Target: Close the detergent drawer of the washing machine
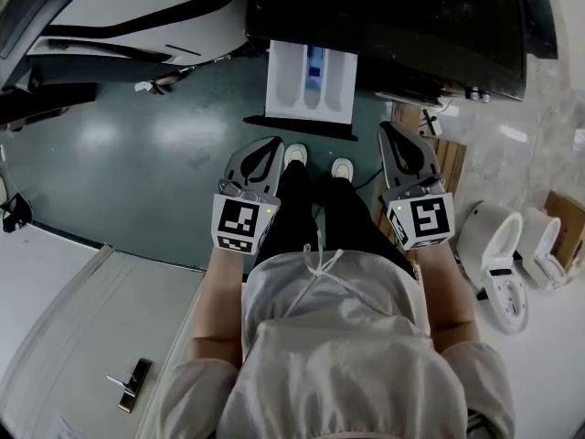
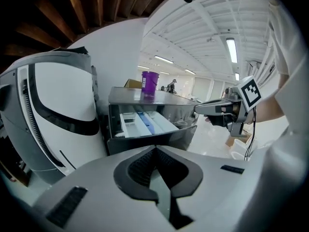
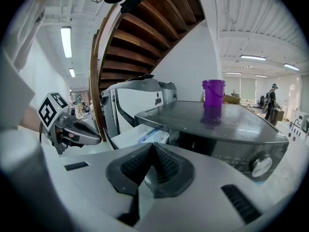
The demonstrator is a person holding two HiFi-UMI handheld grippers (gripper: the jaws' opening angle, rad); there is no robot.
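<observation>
The dark washing machine [image 1: 393, 26] stands ahead of me, and its white detergent drawer [image 1: 311, 80] with a blue insert is pulled out toward my feet. My left gripper [image 1: 272, 144] hovers below the drawer's left corner, shut and empty. My right gripper [image 1: 388, 128] hangs to the drawer's right, also shut on nothing. Neither touches the drawer. The left gripper view shows the open drawer [image 2: 142, 122] beyond the closed left gripper [image 2: 155, 151]. In the right gripper view the drawer [image 3: 145, 135] juts out left of the machine [image 3: 227, 124], past the closed right gripper [image 3: 153, 146].
A purple cup [image 3: 213, 93] stands on the machine's top. A white appliance [image 1: 137, 12] with black trim sits to the left of the drawer. White toilet-like units [image 1: 498, 250] and a wooden crate [image 1: 450, 163] lie to the right. A wooden staircase [image 3: 145, 28] rises overhead.
</observation>
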